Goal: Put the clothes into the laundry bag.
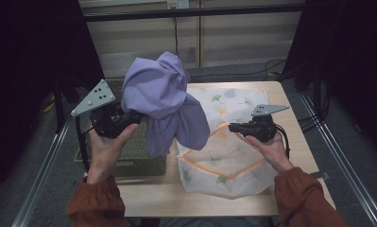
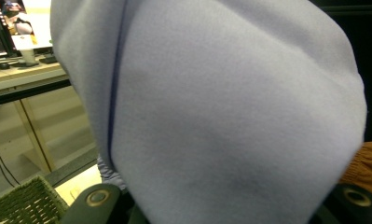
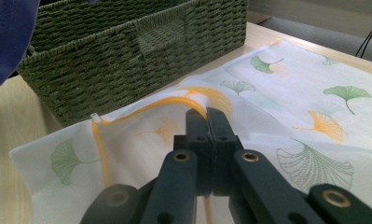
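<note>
A lavender cloth (image 1: 162,101) hangs bunched in the air above the green woven basket (image 1: 129,153). My left gripper (image 1: 131,117) is shut on it from the left. In the left gripper view the cloth (image 2: 230,107) covers the jaws. A white mesh bag printed with ginkgo leaves (image 1: 228,165) lies on the table, with an orange-trimmed opening. My right gripper (image 1: 231,126) is shut on that orange edge and holds it slightly raised. In the right gripper view the jaws (image 3: 207,116) meet on the bag's orange trim (image 3: 127,112).
The basket (image 3: 127,46) stands at the table's left, just beside the bag. The wooden table (image 1: 148,196) has bare wood along its front edge. Metal rails run along both sides of the table, and cables lie on the floor at the right.
</note>
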### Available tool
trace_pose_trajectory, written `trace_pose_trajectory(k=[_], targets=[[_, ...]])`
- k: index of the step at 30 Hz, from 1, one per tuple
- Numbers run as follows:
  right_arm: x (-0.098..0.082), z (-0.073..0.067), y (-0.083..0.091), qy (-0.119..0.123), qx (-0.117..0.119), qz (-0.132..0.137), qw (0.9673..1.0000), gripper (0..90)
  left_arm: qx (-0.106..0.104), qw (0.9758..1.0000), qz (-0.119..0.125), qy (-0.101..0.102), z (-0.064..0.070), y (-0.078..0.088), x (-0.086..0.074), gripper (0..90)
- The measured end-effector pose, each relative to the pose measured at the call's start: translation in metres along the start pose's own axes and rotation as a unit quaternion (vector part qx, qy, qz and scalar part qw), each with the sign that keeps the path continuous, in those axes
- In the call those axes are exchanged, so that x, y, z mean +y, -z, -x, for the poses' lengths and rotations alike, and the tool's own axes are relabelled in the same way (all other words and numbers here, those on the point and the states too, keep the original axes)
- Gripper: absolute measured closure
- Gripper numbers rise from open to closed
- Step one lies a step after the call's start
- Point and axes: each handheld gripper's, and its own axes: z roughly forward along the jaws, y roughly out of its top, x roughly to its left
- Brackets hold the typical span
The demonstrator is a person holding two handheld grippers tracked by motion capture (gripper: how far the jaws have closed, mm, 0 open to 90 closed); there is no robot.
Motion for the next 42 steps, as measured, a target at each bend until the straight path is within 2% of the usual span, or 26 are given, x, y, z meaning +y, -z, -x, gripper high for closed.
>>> trace_pose_trajectory(k=[2,5,8,13,18,20,29,33,42], targets=[[0.0,0.0,0.0,-0.002,-0.002,-0.001,1.0,90.0,0.002,1.0,-0.005,-0.001,0.002,-0.003,-0.001,81.3],[0.0,0.0,0.0,-0.002,-0.001,-0.002,1.0,90.0,-0.006,0.9999,-0.011,-0.003,0.003,-0.007,-0.002,81.3],[0.0,0.0,0.0,-0.002,-0.001,-0.002,1.0,90.0,-0.017,0.9998,-0.01,0.007,0.006,-0.013,-0.004,81.3],[0.0,0.001,0.0,-0.009,0.004,0.0,0.9999,90.0,-0.026,0.9994,-0.024,0.003,0.013,-0.027,-0.007,81.3],[0.0,0.001,-0.001,-0.012,0.009,0.002,0.9999,90.0,-0.041,0.9984,-0.039,0.002,0.021,-0.043,-0.012,81.2],[0.0,0.001,0.0,-0.013,0.008,0.002,0.9999,90.0,-0.039,0.9982,-0.043,0.009,0.023,-0.048,-0.015,81.2],[0.001,0.001,0.001,-0.013,0.008,0.004,0.9999,90.0,-0.054,0.9964,-0.066,0.003,0.035,-0.069,-0.028,81.2],[0.001,0.001,0.001,-0.015,0.008,0.005,0.9998,90.0,-0.067,0.995,-0.073,0.0,0.04,-0.074,-0.031,81.2],[0.001,0.002,0.0,-0.016,0.007,0.005,0.9998,90.0,-0.095,0.9928,-0.072,0.001,0.055,-0.081,-0.035,81.2]])
